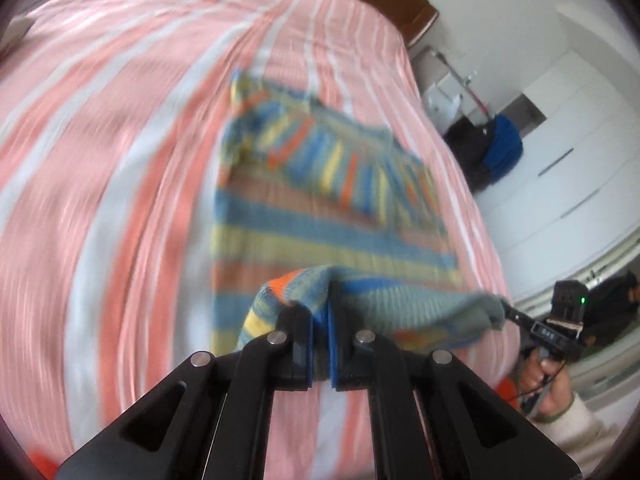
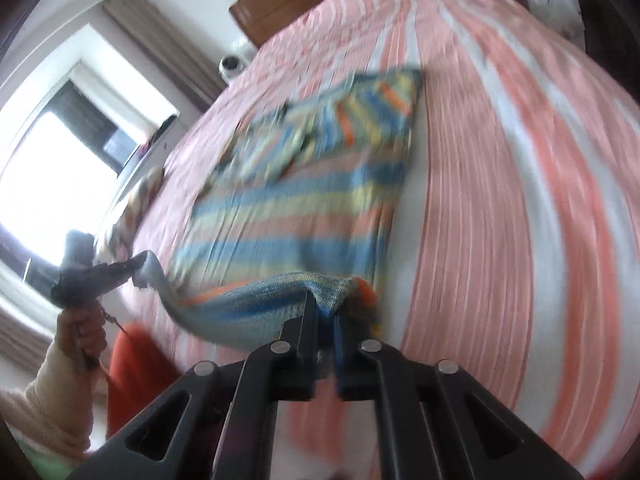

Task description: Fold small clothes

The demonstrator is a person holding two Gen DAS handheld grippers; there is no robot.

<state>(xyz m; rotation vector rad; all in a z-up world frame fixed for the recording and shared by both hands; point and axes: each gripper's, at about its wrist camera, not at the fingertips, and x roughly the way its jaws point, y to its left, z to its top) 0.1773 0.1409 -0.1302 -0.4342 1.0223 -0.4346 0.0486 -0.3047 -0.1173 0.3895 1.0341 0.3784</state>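
left gripper [image 1: 320, 312]: clamped on sweater [image 1: 320, 216] hem corner
right gripper [image 2: 326, 312]: clamped on other corner — hem taut
bedspread [image 1: 120, 160]: bare both sides

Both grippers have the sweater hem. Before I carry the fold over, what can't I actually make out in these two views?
- Sweater top, both views: motion blur smears the sleeves and neckline, so their lie is unclear.
- Hem inside the left gripper and right gripper: their fingers cover the pinched fabric; layer count unknown.
- Orange item, right view: blurred, partly behind the gripper body.
- Bed near edge: cut off by both gripper bodies.
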